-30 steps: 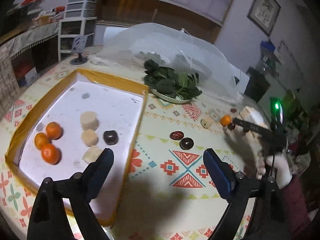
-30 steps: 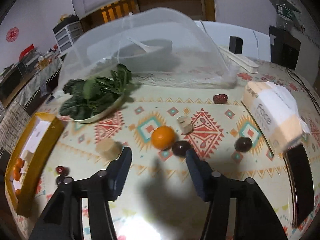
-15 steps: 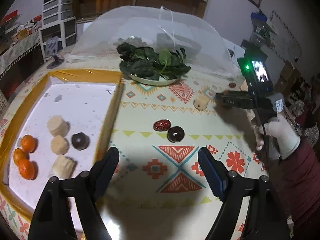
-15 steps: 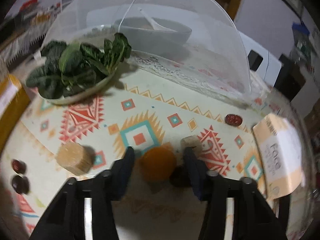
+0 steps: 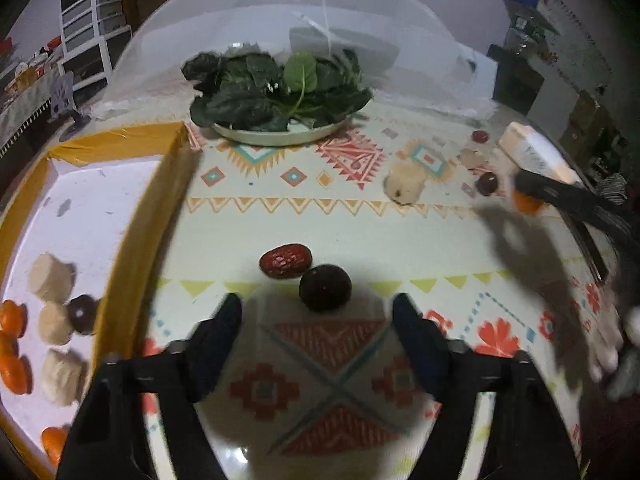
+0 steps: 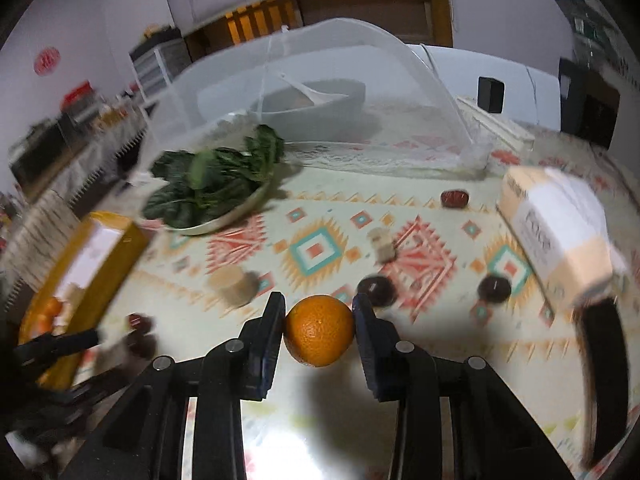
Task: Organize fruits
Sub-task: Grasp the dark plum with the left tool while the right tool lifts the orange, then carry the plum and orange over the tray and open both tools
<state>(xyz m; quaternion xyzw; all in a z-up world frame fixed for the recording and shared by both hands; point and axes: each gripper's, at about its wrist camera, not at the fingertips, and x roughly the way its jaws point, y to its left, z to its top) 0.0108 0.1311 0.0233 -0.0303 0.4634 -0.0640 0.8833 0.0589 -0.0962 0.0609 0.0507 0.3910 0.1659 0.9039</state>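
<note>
the right hand-held gripper (image 6: 319, 312) has its jaws closing on an orange (image 6: 319, 331), both pads touching the fruit's sides; the orange is round, so it shows no long axis, and its stem dimple faces the camera. it sits low over the patterned counter (image 6: 400, 184), though whether it rests on the cloth or hangs clear of it is hard to tell.

the left hand-held gripper (image 5: 318, 312) is spread with jaws closing, nothing between the pads. just ahead of them lies a dark round fruit (image 5: 325, 288), touching a red date (image 5: 285, 261) whose long axis runs left to right across the left wrist view.

at the left, a yellow-edged tray (image 5: 132, 216) holds oranges (image 5: 12, 318), pale chunks (image 5: 51, 282) and a dark ring-shaped piece (image 5: 83, 314); the tray is cut off by the frame edge and its near oranges are only partly seen. a plate of greens (image 5: 276, 88) stands beyond, before a mesh food cover (image 5: 248, 12). the right side of the left wrist view is blurred.
</note>
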